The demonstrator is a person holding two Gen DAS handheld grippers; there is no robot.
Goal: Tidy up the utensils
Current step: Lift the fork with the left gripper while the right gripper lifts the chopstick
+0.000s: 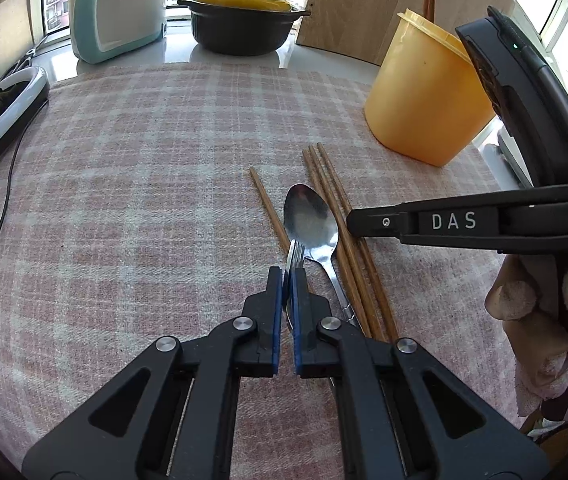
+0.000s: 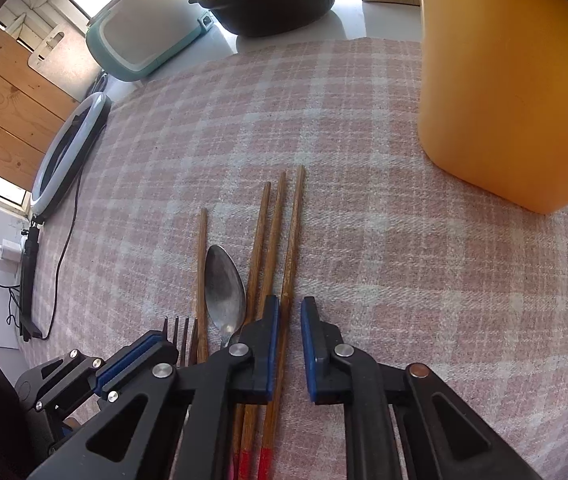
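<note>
Right now the left tool (image 1: 289,280) is clamped on a metal fork (image 1: 296,254), its blue pads pinching the neck just below the tines, which stick out past the tips above the worktop. The right tool (image 2: 289,312) stands at a narrow gap over the rightmost of three wooden chopsticks (image 2: 290,240); the stick lies between the pads, with daylight showing on its right side, so I judge it not yet gripped.

On the pink plaid cloth (image 1: 124,200) lie the rest of the utensils: a steel spoon (image 1: 311,220), bowl up, just beside the bundle of three chopsticks, and a fourth, lone chopstick (image 1: 268,208) on the spoon's other side. The orange plastic cup (image 1: 420,96) stands upright near the chopstick tips and looks like the likely holder.

The fork is stiff, light and smooth, so it can swivel in a pinch at the neck; a hold nearer the middle of the handle would balance it better. The chopsticks are light, rigid and thin, prone to roll and to cling to their neighbours, and the one under the right tool touches the next, so a squeeze across its mid-length should lift it level, provided the neighbour is not dragged along.
</note>
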